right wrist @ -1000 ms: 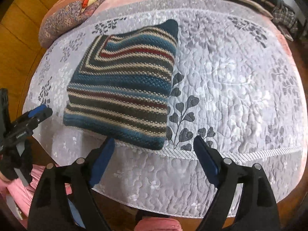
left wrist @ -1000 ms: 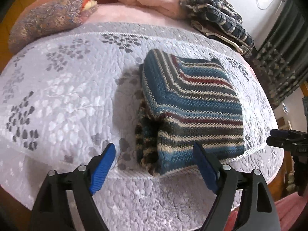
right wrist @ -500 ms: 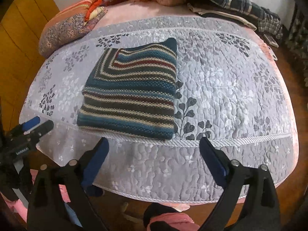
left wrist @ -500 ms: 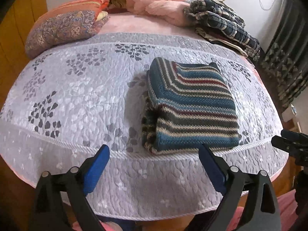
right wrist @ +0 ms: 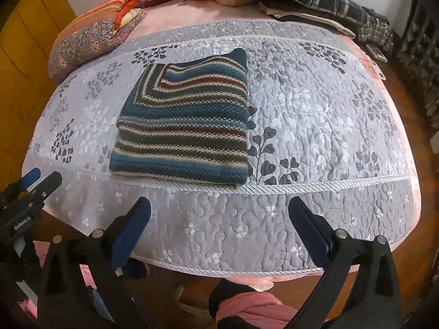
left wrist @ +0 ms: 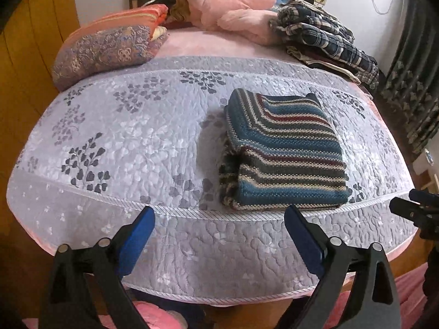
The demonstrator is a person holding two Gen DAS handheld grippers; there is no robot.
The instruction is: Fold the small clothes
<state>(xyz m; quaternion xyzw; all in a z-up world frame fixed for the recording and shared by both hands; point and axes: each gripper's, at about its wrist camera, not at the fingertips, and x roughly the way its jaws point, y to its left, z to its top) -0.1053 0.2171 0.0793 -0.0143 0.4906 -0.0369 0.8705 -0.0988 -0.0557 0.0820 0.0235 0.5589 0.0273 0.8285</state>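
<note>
Both grippers have drawn back from the bed [left wrist: 115, 148]; left gripper [left wrist: 219, 227] and right gripper [right wrist: 219, 219] hang released, jaws wide. The folded striped sweater [left wrist: 285, 150] lies at 12 o'clock: soft, thick, probably best pinched at its near corners.

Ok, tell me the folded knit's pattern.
Blue, cream, dark red and grey stripes on the folded knit; clearest from the right wrist.

The striped sweater [left wrist: 285, 150] looked coarse, nubbly knit. The bed's quilt [left wrist: 137, 142] was stitched, faintly shiny cloth. Each hand-held gripper had matt black plastic arms and blue pads [right wrist: 307, 227].
</note>
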